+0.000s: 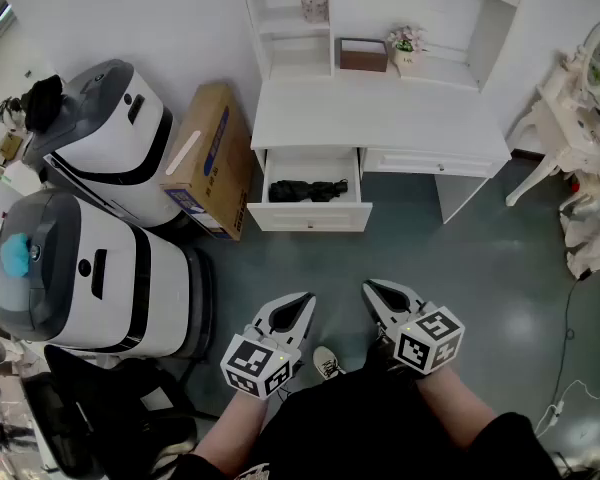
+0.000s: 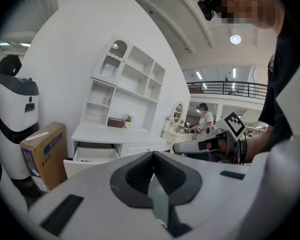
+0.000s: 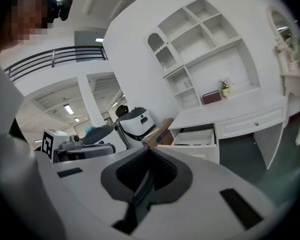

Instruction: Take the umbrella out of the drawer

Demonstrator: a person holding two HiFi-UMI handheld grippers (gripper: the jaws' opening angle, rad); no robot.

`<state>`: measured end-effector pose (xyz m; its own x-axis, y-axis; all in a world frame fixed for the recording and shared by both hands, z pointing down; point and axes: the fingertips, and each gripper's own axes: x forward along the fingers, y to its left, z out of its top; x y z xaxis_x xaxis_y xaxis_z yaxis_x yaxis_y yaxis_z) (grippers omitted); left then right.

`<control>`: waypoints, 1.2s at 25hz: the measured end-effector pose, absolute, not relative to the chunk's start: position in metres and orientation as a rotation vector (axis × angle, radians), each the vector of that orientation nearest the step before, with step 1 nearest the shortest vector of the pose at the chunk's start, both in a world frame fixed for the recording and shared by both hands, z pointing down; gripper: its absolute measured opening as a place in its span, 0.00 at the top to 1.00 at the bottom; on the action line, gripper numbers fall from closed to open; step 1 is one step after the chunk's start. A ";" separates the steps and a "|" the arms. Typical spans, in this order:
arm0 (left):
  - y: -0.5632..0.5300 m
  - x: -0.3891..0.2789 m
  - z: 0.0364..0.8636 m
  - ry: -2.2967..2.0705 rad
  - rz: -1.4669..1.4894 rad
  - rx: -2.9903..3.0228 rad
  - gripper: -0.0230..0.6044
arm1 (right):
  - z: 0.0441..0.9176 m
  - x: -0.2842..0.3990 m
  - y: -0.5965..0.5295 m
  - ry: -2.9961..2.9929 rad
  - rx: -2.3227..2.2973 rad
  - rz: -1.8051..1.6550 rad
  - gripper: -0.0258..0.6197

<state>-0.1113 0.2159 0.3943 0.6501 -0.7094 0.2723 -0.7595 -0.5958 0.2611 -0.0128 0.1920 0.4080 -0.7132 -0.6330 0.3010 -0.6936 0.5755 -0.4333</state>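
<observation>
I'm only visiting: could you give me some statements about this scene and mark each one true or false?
The black umbrella lies in the open drawer. True.
The left gripper is clamped on the umbrella. False: it is shut on nothing, well short of the drawer.
The right gripper is shut and empty. True.
The cardboard box lies in the drawer. False: it stands on the floor beside the desk.
</observation>
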 end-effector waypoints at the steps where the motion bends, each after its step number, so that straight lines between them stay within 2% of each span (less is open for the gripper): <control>1: 0.216 -0.111 0.394 -1.166 0.196 2.519 0.96 | 0.408 -0.013 0.192 -2.687 1.136 0.813 0.96; 30: 0.220 -0.115 0.395 -1.166 0.208 2.510 0.96 | 0.406 -0.021 0.193 -2.712 1.099 0.833 0.96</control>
<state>-0.1148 0.2202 0.3953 0.6478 -0.7080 0.2812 -0.7615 -0.5924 0.2630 -0.0206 0.1926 0.4057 -0.7349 -0.6152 0.2855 -0.6694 0.5903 -0.4511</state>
